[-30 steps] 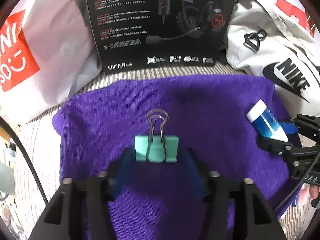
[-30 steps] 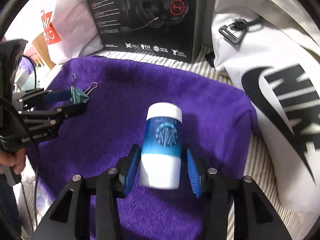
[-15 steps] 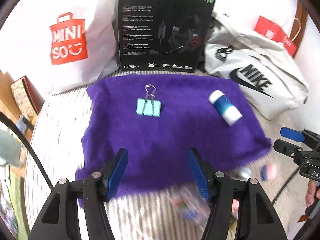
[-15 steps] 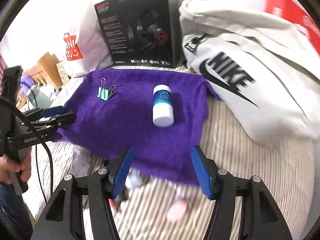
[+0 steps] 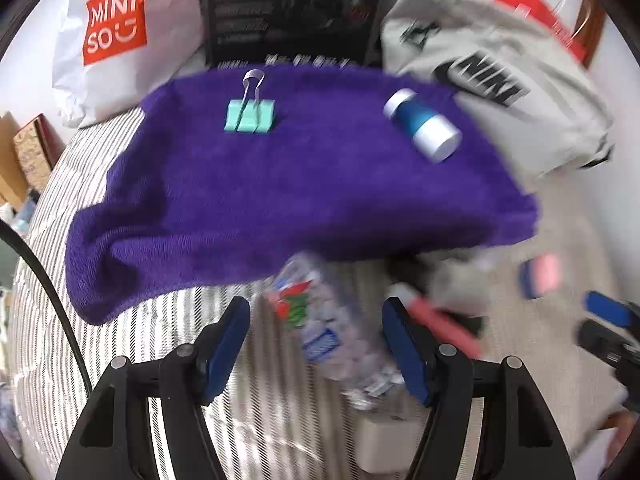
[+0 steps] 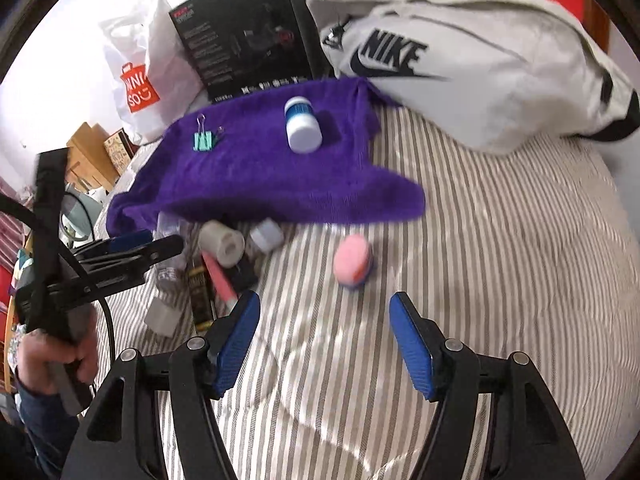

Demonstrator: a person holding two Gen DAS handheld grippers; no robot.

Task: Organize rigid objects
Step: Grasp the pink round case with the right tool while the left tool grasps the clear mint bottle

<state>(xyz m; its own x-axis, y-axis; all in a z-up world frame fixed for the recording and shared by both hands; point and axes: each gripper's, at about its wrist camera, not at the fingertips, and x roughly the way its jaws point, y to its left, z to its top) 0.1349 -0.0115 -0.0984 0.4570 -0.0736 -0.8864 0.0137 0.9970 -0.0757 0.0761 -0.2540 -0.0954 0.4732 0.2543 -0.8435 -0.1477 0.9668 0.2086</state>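
Observation:
A purple towel (image 5: pixel 280 184) (image 6: pixel 256 172) lies on the striped bed. On it rest a mint binder clip (image 5: pixel 250 115) (image 6: pixel 203 141) and a blue-and-white bottle (image 5: pixel 422 125) (image 6: pixel 302 124). My left gripper (image 5: pixel 316 320) is open above a crumpled clear plastic bottle (image 5: pixel 332 328), with a red pen (image 5: pixel 436 320) to its right. My right gripper (image 6: pixel 324 320) is open and empty, just short of a pink and blue eraser (image 6: pixel 352 260) (image 5: pixel 540 274). A tape roll (image 6: pixel 222 242), a small white jar (image 6: pixel 266 234) and the red pen (image 6: pixel 218 276) lie below the towel's front edge.
A black headset box (image 5: pixel 292 12) (image 6: pixel 244 28), a white Miniso bag (image 5: pixel 116 36) (image 6: pixel 136 80) and a grey Nike bag (image 5: pixel 492 80) (image 6: pixel 460 48) stand behind the towel. A hand (image 6: pixel 56 356) holds the left gripper (image 6: pixel 120 258). Bare striped bedding (image 6: pixel 500 240) spreads to the right.
Both grippers let go of the clip and the bottle, opened and drew back from the towel. They now hover over the loose objects on the bedding in front of it.

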